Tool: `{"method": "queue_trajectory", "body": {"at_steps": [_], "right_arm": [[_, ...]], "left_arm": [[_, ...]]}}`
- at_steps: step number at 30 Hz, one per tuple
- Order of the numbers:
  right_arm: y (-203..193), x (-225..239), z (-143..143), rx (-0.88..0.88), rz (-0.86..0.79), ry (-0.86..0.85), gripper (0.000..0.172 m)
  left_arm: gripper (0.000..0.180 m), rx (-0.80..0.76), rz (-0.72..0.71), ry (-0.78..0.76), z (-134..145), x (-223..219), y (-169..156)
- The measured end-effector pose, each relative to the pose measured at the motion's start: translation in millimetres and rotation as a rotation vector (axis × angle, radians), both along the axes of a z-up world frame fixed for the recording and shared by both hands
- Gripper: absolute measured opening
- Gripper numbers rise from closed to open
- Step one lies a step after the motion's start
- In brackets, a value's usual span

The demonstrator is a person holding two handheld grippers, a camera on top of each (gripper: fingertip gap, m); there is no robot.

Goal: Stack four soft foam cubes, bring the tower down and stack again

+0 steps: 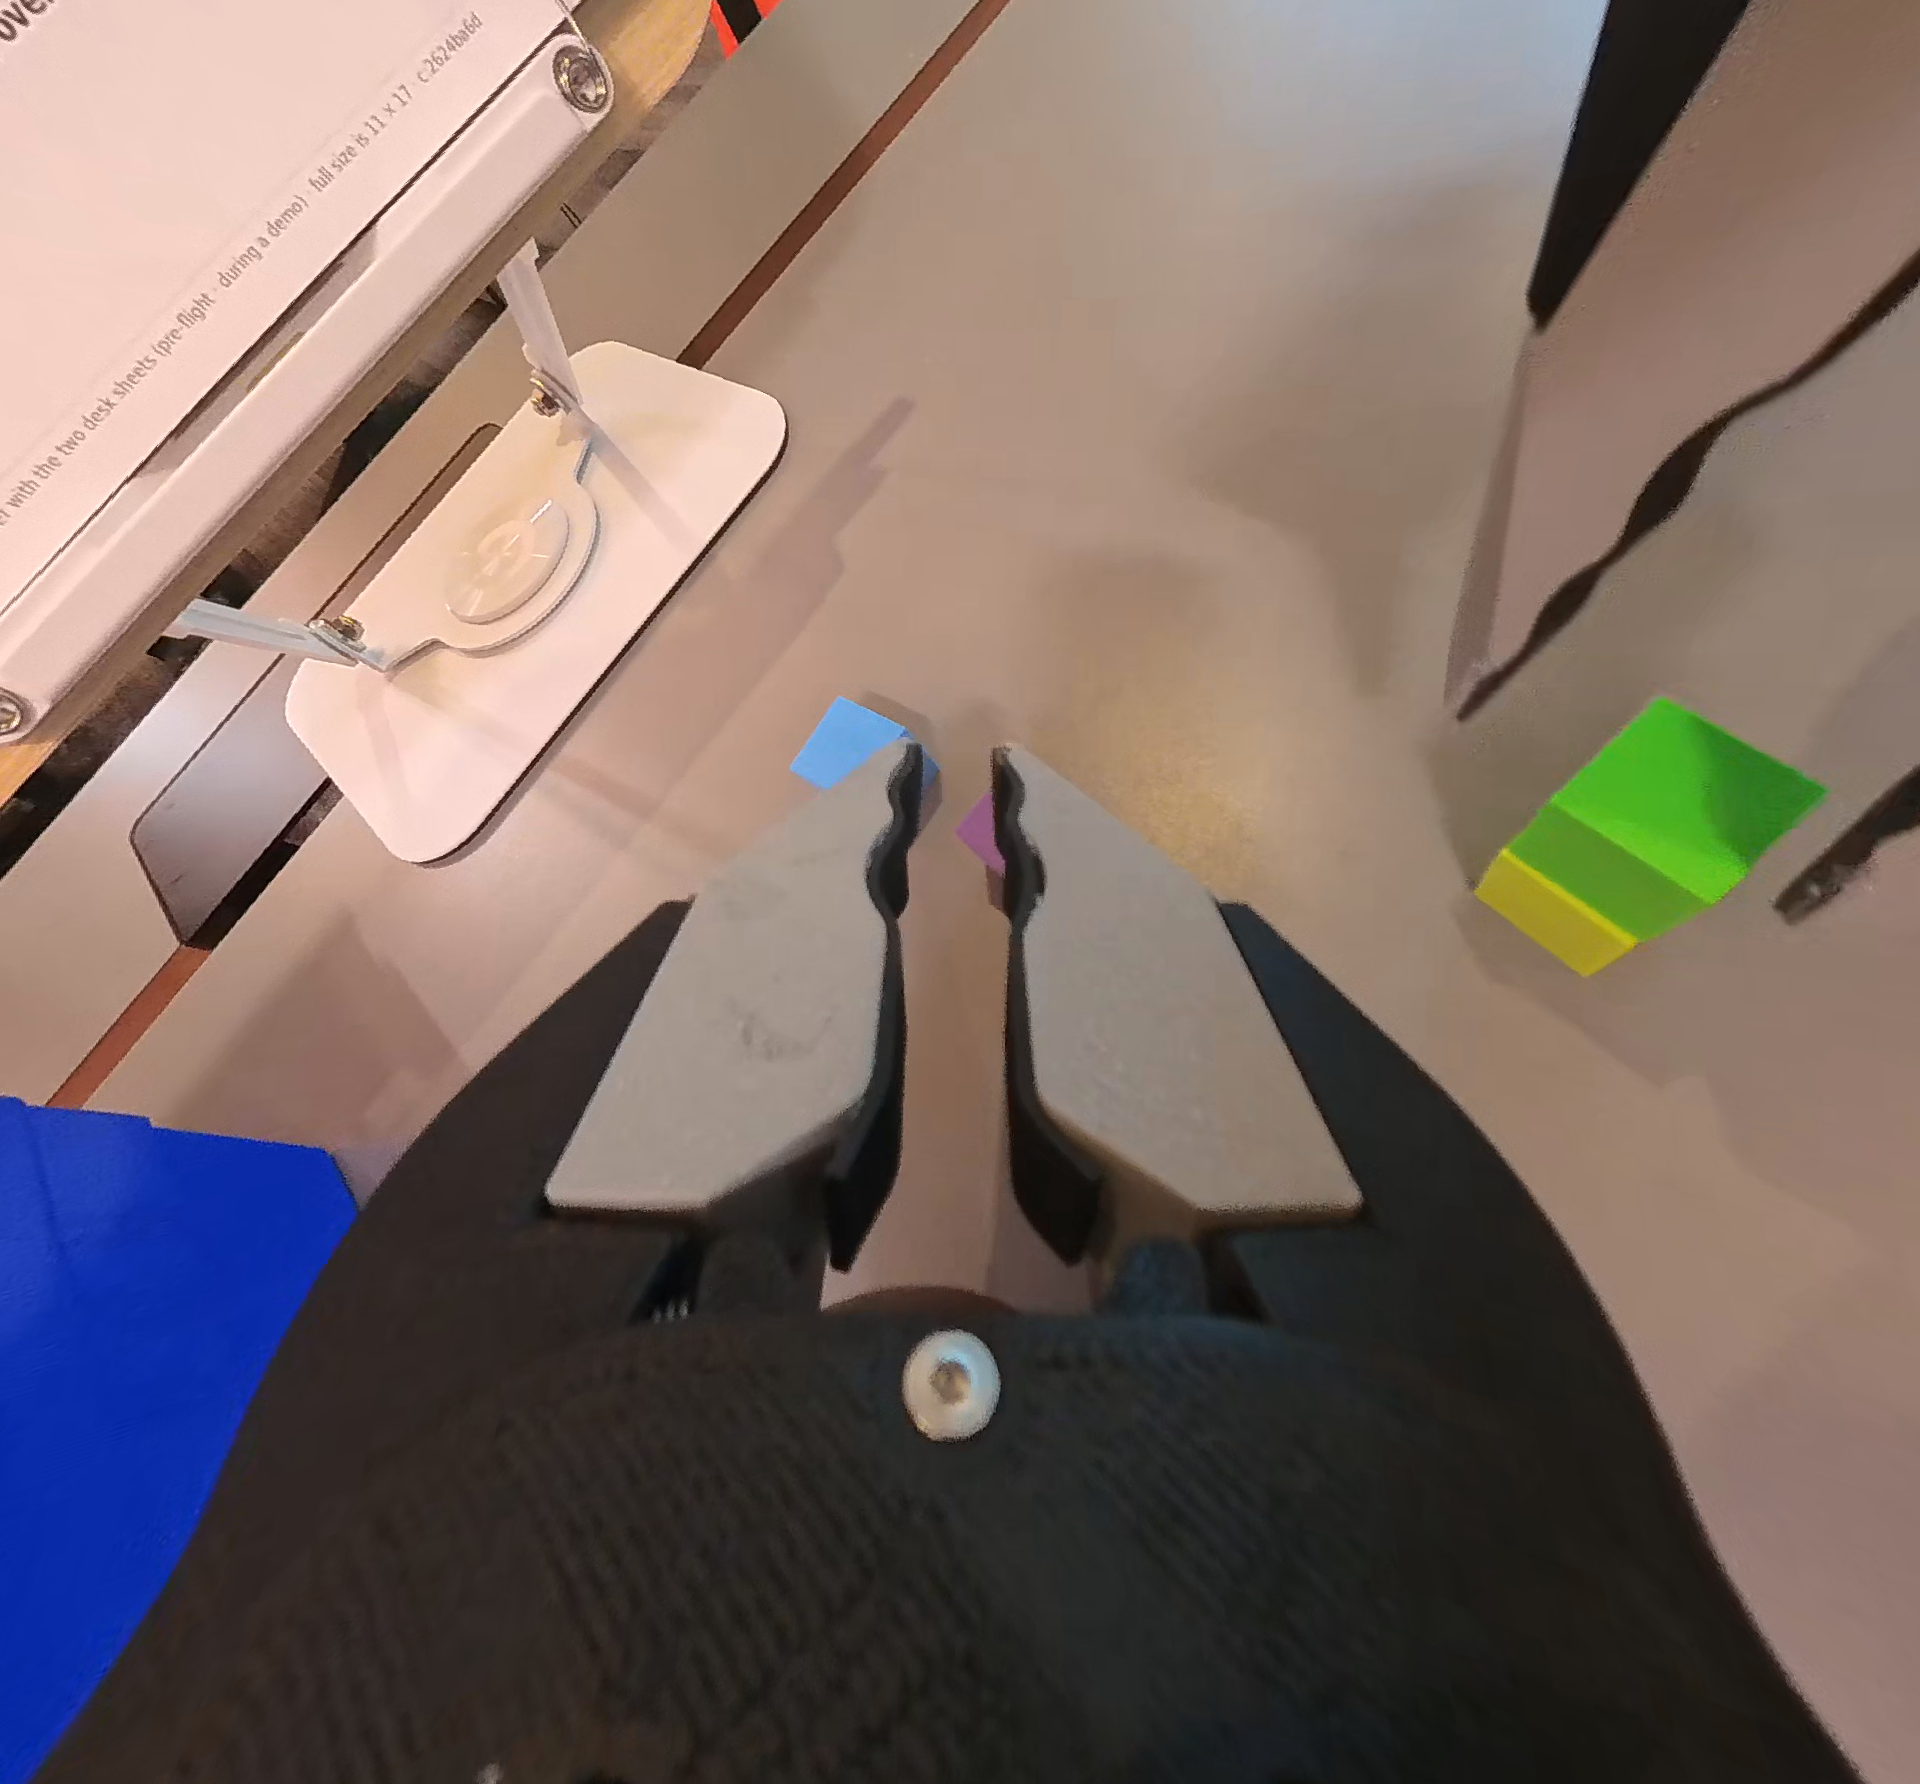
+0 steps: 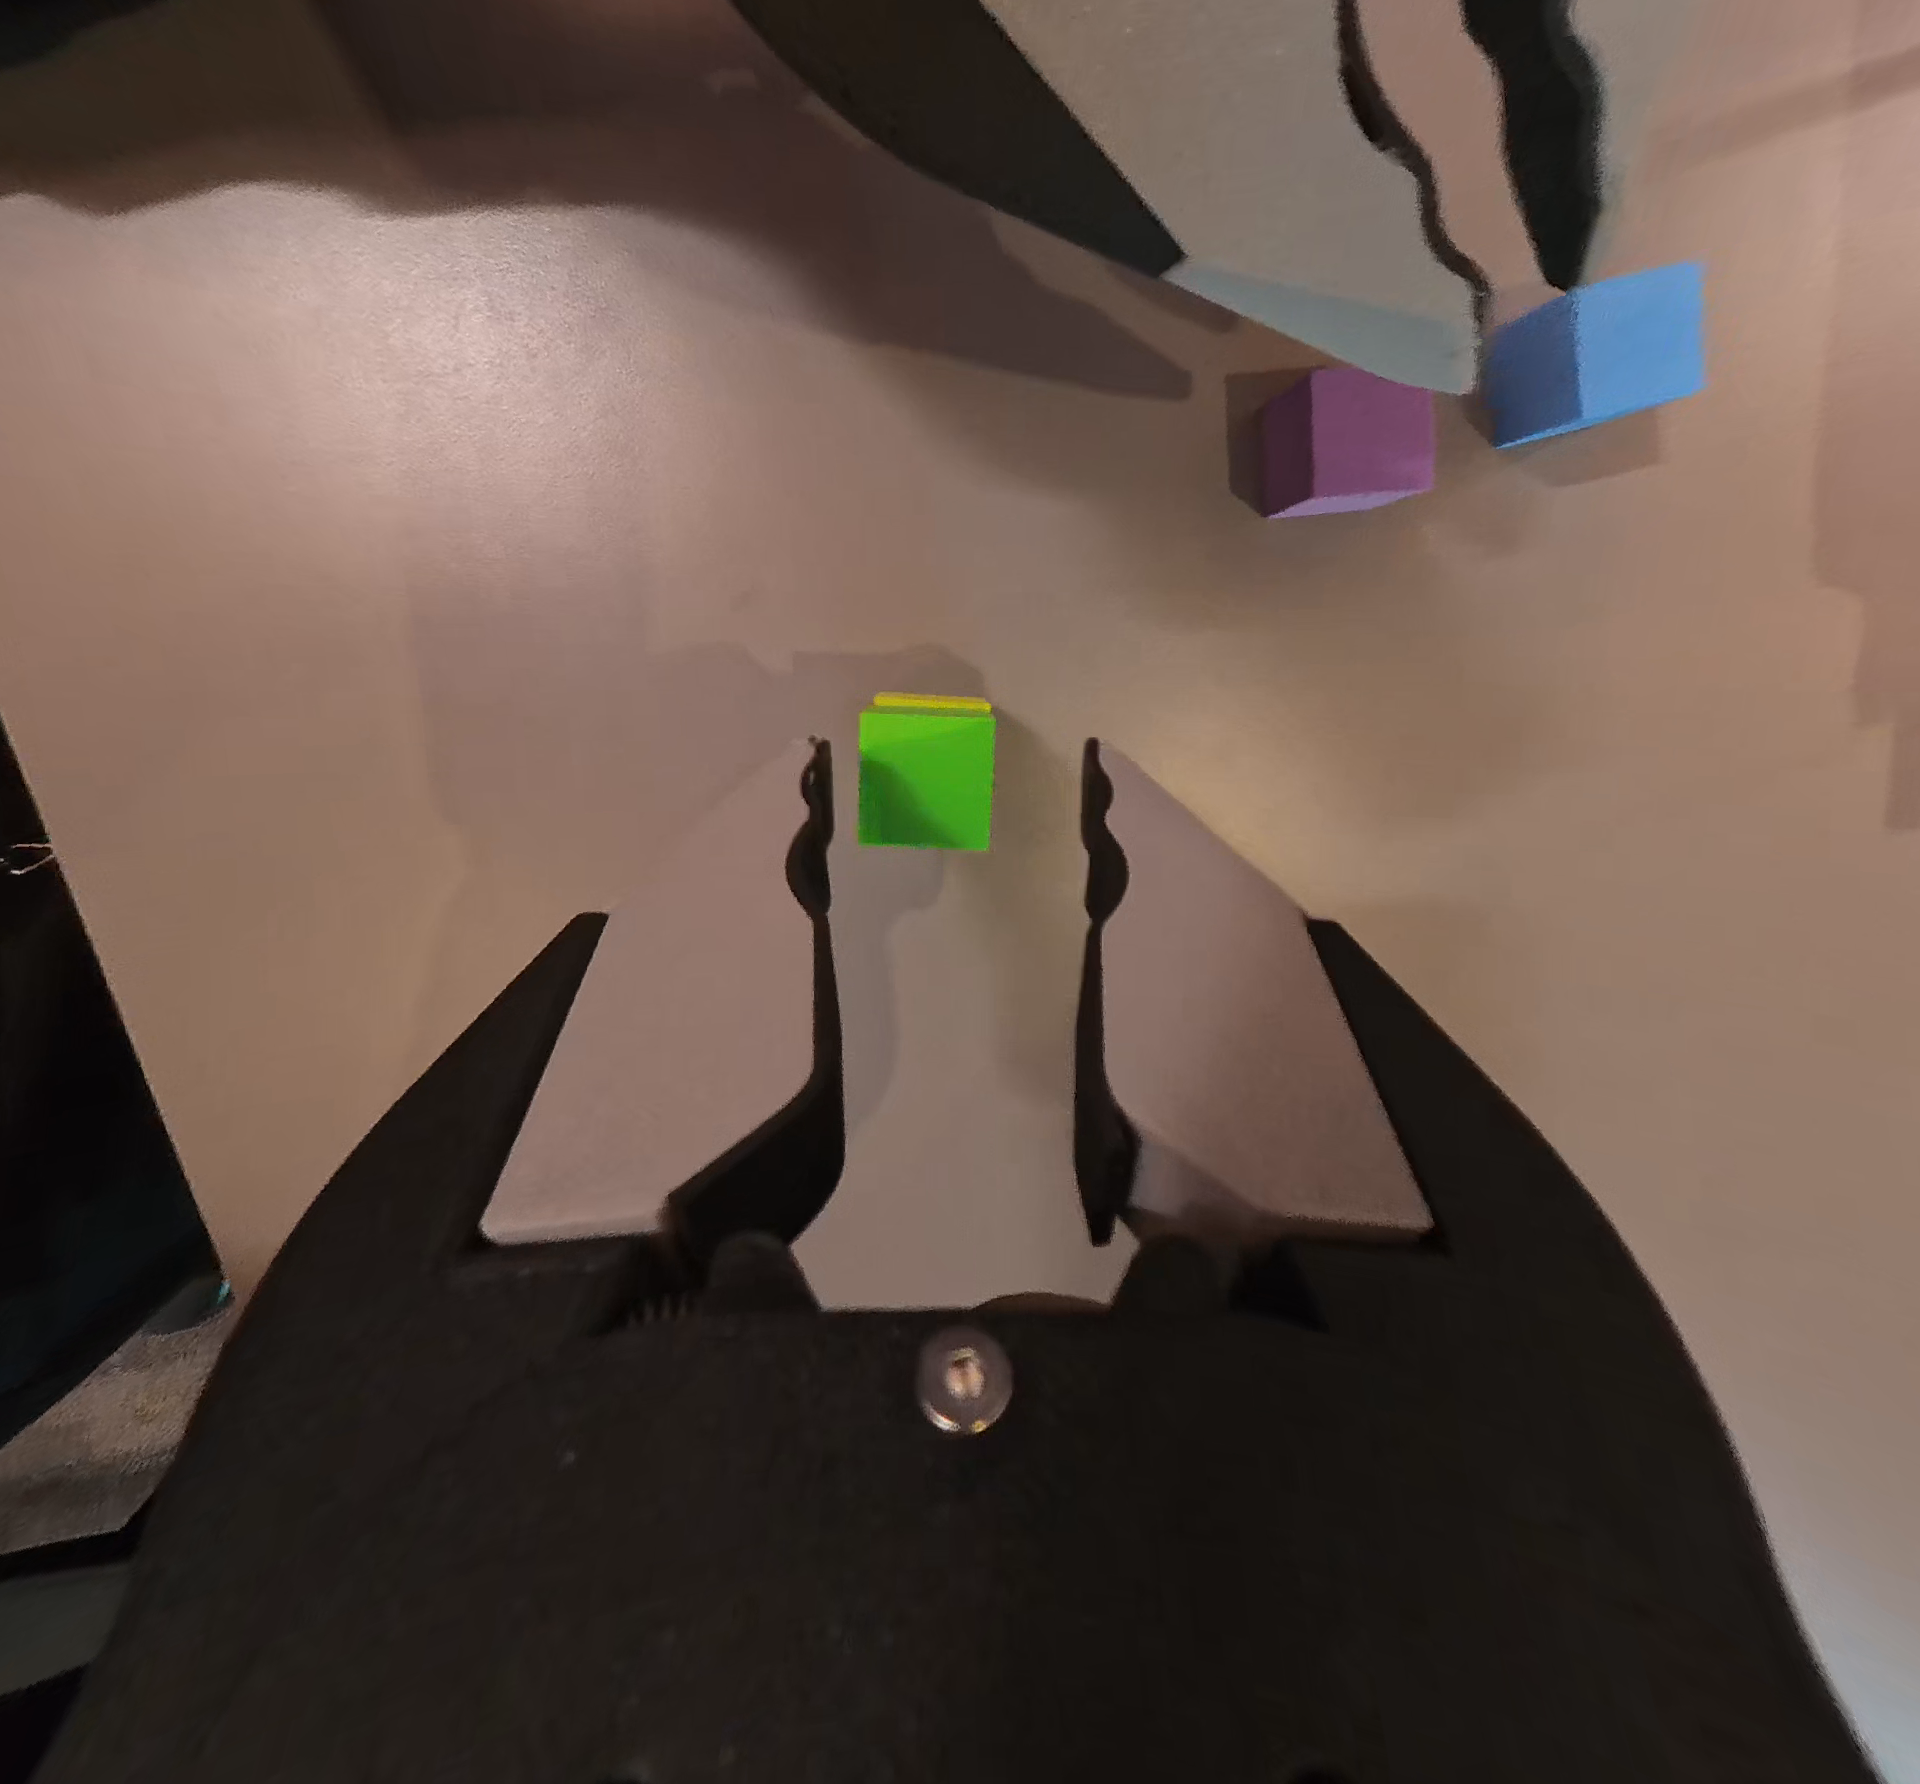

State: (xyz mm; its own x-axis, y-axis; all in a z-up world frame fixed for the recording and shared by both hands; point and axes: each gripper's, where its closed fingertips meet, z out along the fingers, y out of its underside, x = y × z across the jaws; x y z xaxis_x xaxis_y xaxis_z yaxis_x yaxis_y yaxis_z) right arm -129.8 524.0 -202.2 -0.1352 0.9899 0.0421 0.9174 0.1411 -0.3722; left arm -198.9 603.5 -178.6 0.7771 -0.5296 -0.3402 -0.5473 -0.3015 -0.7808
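Observation:
A green cube [image 2: 925, 784] sits on a yellow cube [image 2: 928, 700] on the grey table [image 2: 520, 487]. My right gripper [image 2: 951, 747] is open around the green cube, with a gap at each pad. The left wrist view shows this stack, green [image 1: 1673, 789] over yellow [image 1: 1548, 913], with the right gripper's fingers [image 1: 1621, 487] on either side. A blue cube [image 2: 1600, 352] and a purple cube [image 2: 1345, 435] lie apart on the table. My left gripper [image 1: 954, 763] hovers over them with its jaws narrowly apart and nothing between them. They partly hide the blue cube [image 1: 847, 742] and the purple cube [image 1: 982, 830].
A white stand [image 1: 540, 612] holding a printed sheet stands at the left by the table's back edge [image 1: 883, 165]. A blue box [image 1: 135, 1371] is at the lower left. The left gripper [image 2: 1517, 290] reaches in at the upper right of the right wrist view. The purple cube [image 2: 1345, 435] lies around 4 centimeters away from my left fingertips.

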Motion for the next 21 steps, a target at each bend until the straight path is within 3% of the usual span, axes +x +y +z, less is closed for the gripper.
{"method": "queue_trajectory", "body": {"at_steps": [6,10,13,21], "right_arm": [[15.0,6.6,21.3,-0.01,-0.064,0.136,0.037],[18.9,16.3,29.8,-0.079,-0.143,0.309,0.01],[20.8,30.9,21.6,-0.095,-0.196,0.337,0.0],[15.1,49.6,-15.6,-0.13,-0.213,0.302,0.0]], "left_arm": [[0.01,0.0,-0.001,0.006,1.0,0.6,-1.0],[0.01,0.003,0.007,-0.009,3.0,0.8,-1.3],[0.01,-0.004,0.014,-0.007,0.7,0.2,-1.0],[0.011,-0.054,0.096,-0.013,-12.7,-14.5,4.7]]}}
